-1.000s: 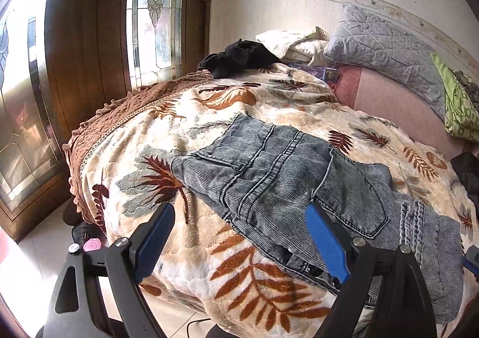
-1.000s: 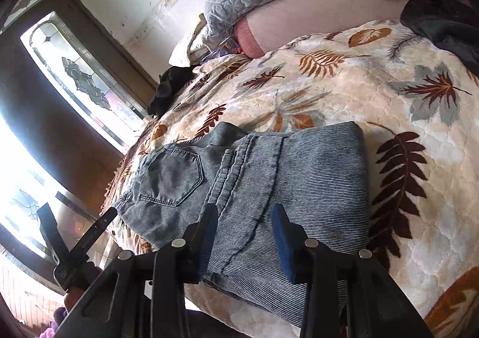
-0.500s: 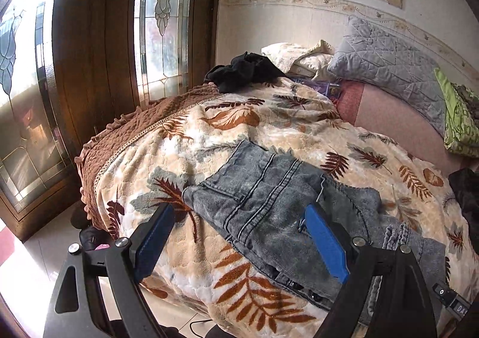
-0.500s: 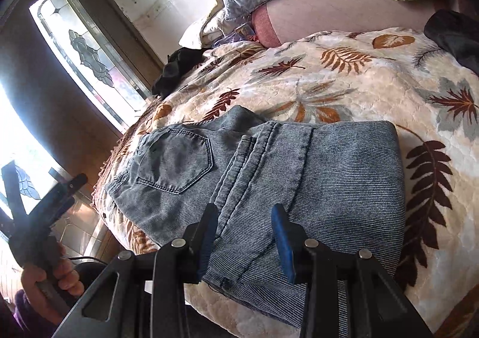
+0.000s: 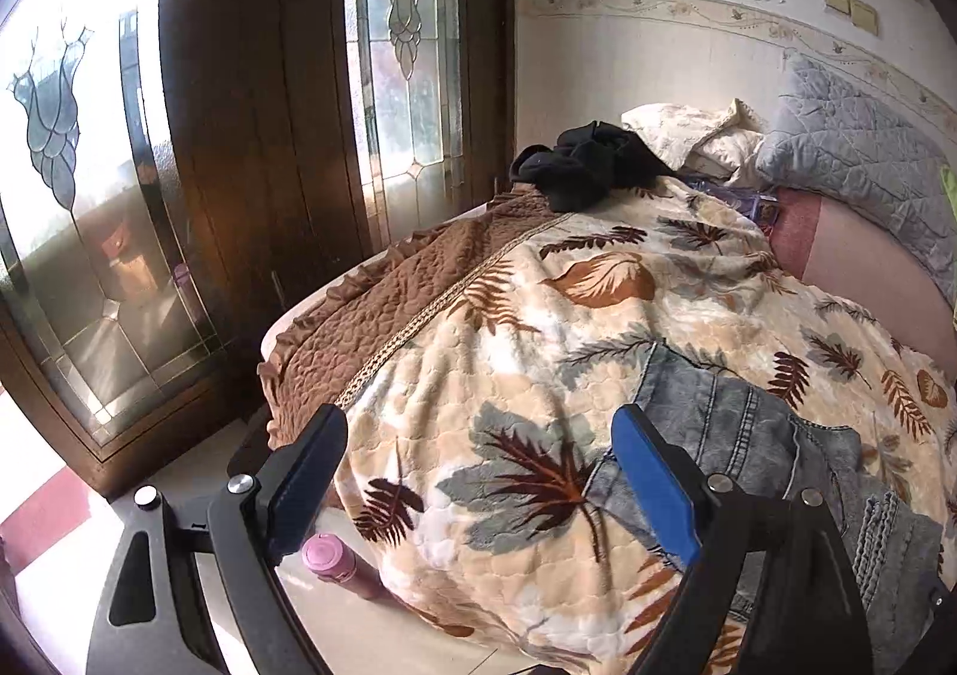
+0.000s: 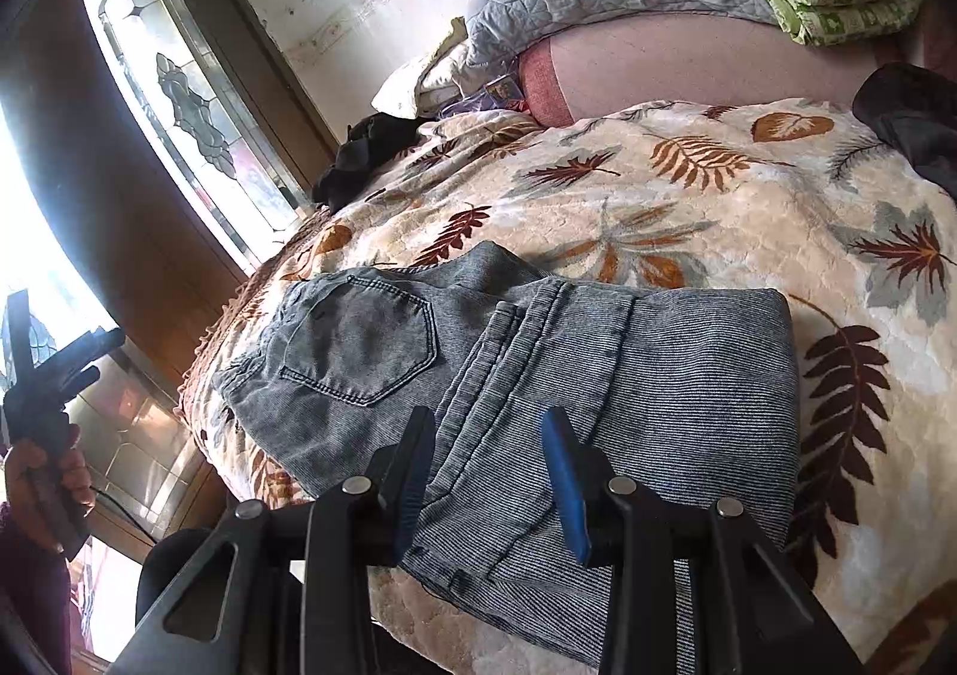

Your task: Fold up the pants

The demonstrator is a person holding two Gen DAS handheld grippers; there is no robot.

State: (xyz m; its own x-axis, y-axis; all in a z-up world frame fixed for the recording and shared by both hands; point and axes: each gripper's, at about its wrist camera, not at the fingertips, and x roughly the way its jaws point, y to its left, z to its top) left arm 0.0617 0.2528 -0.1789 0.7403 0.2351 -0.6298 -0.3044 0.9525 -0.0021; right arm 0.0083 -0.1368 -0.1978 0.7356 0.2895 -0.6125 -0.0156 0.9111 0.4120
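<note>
We have the pants (image 6: 538, 376) lying on the leaf-patterned blanket (image 6: 688, 196), near the edge of the bed closest to us, and they already look doubled into a compact packet, so we judge most of the folding done; perhaps one more fold or a tidy-up is left. In the right wrist view the packet's long axis runs left to right, the back-pocket end toward the window side and the fold edge to the right. Our left gripper (image 5: 478, 471) hangs with jaws spread wide, holding nothing, beside the packet; our right gripper (image 6: 487, 471) hovers partly parted over the denim, pinching nothing.
</note>
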